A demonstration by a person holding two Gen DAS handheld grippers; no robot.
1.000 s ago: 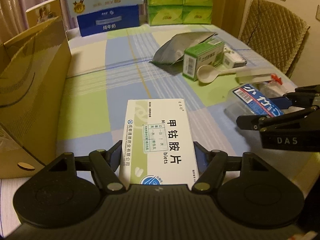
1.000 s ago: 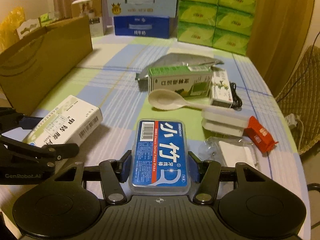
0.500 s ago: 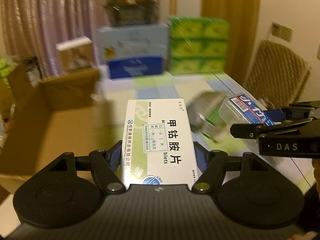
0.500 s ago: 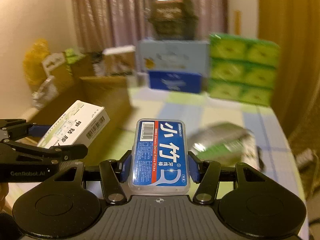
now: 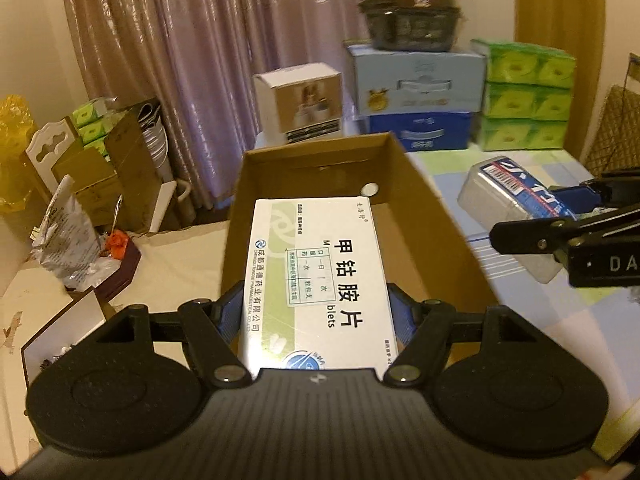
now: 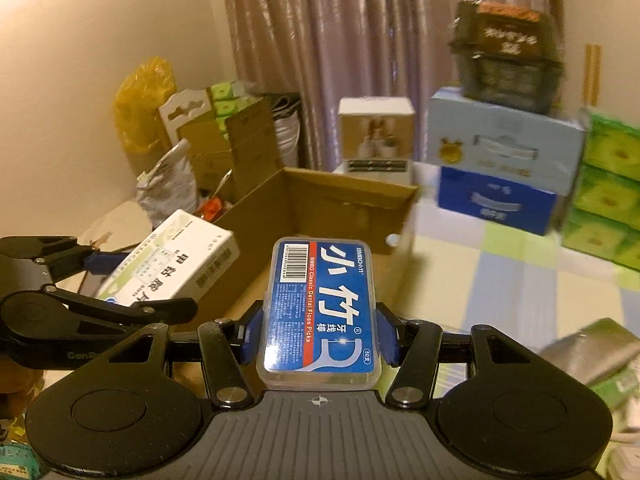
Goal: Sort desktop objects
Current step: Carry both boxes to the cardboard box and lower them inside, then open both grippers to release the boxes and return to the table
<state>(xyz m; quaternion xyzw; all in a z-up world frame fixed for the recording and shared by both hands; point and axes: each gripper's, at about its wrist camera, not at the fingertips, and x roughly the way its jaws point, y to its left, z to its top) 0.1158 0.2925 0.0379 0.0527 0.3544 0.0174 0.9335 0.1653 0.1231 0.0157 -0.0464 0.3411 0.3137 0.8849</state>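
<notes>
- my left gripper (image 5: 318,312) pinches the white medicine box (image 5: 316,280), held over the near end of the open cardboard box (image 5: 424,200).
- my right gripper (image 6: 318,334) pinches the blue floss case (image 6: 320,308) beside that box's right edge.
- step: carrying both to the box.
- next: lower inside its walls, then spread the jaws.

— Looks like a lived-in room at home, used partly for storage.
— Going by what?
— Mauve curtains (image 5: 192,60) down the back wall, a checked tablecloth (image 5: 452,172), a wicker chair (image 5: 618,128) at its edge.
— And the storage part?
— Tissue packs (image 5: 524,96) stacked beside milk cartons (image 5: 416,96), cardboard boxes (image 5: 120,168) and a yellow bag (image 6: 144,100) piled in the corner.
</notes>
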